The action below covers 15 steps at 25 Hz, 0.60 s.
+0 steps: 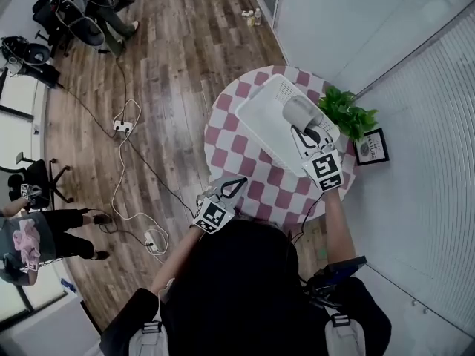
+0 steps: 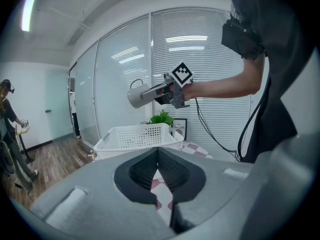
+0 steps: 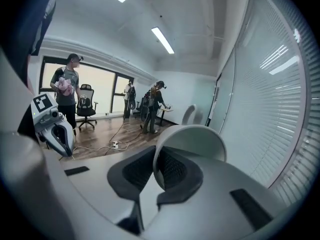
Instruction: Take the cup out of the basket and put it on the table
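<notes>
While the right gripper (image 3: 156, 171) is clamping its jaws on the wall of the one grey cup (image 2: 136, 95), the cup is hanging on its side well above the single white basket (image 2: 140, 136), clear of its rim. On the basket's side nearer the person, the round checked table (image 1: 252, 191) is lying bare to its edge. The left gripper (image 2: 157, 170) is hovering on that same side, jaws together, gripping nothing.
</notes>
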Tool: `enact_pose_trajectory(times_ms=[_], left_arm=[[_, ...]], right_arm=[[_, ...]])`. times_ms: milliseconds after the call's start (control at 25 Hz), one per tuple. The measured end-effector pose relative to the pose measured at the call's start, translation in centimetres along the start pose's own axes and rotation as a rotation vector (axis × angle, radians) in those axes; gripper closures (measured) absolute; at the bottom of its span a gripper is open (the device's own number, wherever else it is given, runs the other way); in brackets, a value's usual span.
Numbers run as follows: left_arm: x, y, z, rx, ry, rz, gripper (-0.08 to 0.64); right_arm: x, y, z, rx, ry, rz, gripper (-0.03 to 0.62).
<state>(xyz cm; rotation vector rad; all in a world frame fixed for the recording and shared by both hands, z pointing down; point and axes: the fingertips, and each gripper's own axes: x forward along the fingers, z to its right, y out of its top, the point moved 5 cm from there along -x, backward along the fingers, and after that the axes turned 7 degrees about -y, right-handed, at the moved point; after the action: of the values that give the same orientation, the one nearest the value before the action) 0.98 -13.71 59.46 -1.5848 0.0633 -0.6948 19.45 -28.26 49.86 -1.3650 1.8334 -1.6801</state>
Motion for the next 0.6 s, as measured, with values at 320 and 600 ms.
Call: enact_pose_trajectory(times_ms=[320,600], left_arm=[[0.2,1.4,0.3,0.021,-0.006,0.012,0.555],[0.4,1.7,0.5,0.026,-0.027,0.017,0.555]], right_arm=[[-3.2,2.8,-0.6,0.051,-0.005,0.122,0.561],[-5.5,4.3,-2.2,0.046,-0.029,0.219,0.561]])
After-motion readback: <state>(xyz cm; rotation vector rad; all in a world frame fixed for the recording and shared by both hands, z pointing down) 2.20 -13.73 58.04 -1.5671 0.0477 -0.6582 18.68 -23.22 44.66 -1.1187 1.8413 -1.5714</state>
